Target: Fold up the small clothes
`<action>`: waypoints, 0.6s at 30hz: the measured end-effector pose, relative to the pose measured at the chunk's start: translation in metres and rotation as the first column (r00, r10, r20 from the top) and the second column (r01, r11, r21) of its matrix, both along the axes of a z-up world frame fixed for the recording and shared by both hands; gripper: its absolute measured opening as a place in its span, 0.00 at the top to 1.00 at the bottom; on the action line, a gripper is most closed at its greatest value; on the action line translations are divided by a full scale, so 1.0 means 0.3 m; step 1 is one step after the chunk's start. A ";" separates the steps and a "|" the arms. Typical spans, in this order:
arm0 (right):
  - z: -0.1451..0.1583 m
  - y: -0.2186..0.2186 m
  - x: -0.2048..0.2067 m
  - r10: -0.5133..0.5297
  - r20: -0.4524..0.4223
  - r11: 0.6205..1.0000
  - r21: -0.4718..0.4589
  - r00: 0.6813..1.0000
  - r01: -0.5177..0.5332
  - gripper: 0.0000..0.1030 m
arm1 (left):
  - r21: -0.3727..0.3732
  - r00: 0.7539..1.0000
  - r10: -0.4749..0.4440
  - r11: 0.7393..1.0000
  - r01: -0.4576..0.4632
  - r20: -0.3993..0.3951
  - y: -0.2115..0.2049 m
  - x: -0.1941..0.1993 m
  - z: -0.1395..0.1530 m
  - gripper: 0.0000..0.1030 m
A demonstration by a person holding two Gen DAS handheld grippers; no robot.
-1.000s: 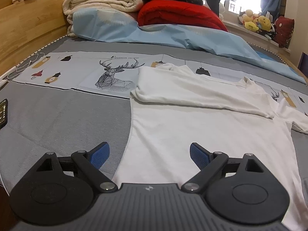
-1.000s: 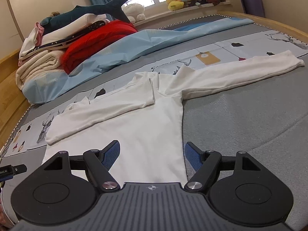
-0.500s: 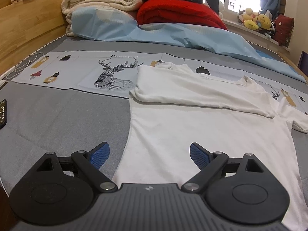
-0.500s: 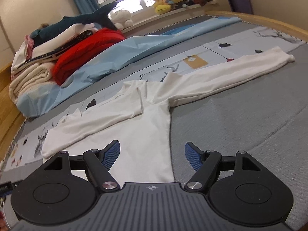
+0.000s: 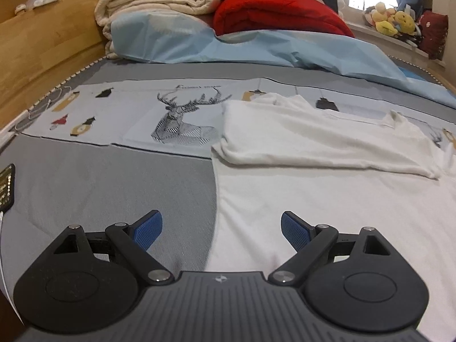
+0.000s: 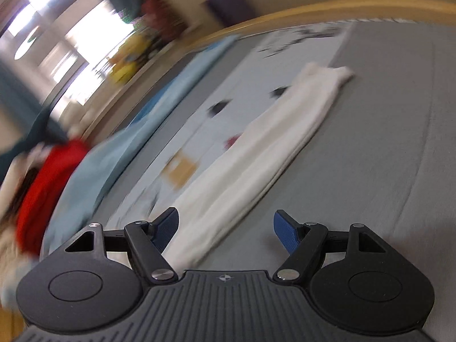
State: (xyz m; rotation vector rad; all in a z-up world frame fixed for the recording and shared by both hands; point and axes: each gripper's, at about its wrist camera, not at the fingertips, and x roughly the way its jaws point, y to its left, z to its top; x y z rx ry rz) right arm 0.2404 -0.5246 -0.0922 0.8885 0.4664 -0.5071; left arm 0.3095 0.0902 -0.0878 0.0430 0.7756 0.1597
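A white long-sleeved shirt lies flat on the grey bed cover, with one sleeve folded across its chest. My left gripper is open and empty, low over the shirt's left bottom edge. My right gripper is open and empty, above the near end of the shirt's other sleeve, which lies stretched out on the bed. The right wrist view is blurred and tilted.
A patterned light-blue sheet with a deer print lies beyond the shirt. Folded blankets, a red quilt and a blue sheet pile at the head. A wooden bed frame runs along the left. A dark device lies at left.
My right gripper has swung fast to the right, from over the shirt's body to the outstretched sleeve. My left gripper has moved slightly forward and lower. Both stay open.
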 end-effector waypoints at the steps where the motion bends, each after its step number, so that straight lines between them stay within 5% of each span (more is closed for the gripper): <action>1: -0.017 -0.043 0.012 -0.035 0.007 0.999 0.019 0.999 0.035 0.27 | 0.003 1.000 0.008 1.000 -0.008 -0.005 0.003 0.013 -0.005 0.09; 4: -0.066 -0.134 0.051 -0.082 0.042 0.995 0.068 0.996 0.079 0.28 | 0.004 0.999 0.033 0.999 -0.033 -0.030 0.017 0.043 -0.019 0.09; 8: -0.109 -0.207 0.104 -0.155 0.042 0.988 0.019 0.987 0.154 0.28 | 0.021 0.998 0.043 0.999 -0.042 -0.037 0.020 0.062 -0.023 0.09; 13: -0.209 -0.298 0.177 -0.240 -0.034 0.968 0.073 0.970 0.242 0.28 | 0.080 0.998 0.046 0.996 -0.042 -0.045 0.014 0.075 -0.035 0.09; 16: -0.218 -0.295 0.221 -0.245 -0.033 0.969 -0.013 0.969 0.245 0.29 | 0.101 0.997 0.053 0.994 -0.047 -0.064 0.019 0.088 -0.043 0.09; 17: -0.216 -0.294 0.238 -0.249 -0.040 0.968 -0.032 0.968 0.248 0.36 | 0.110 0.996 0.053 0.993 -0.046 -0.067 0.022 0.092 -0.043 0.09; 18: -0.216 -0.290 0.253 -0.251 -0.036 0.967 -0.045 0.967 0.250 0.58 | 0.118 0.997 0.050 0.992 -0.042 -0.066 0.024 0.094 -0.043 0.09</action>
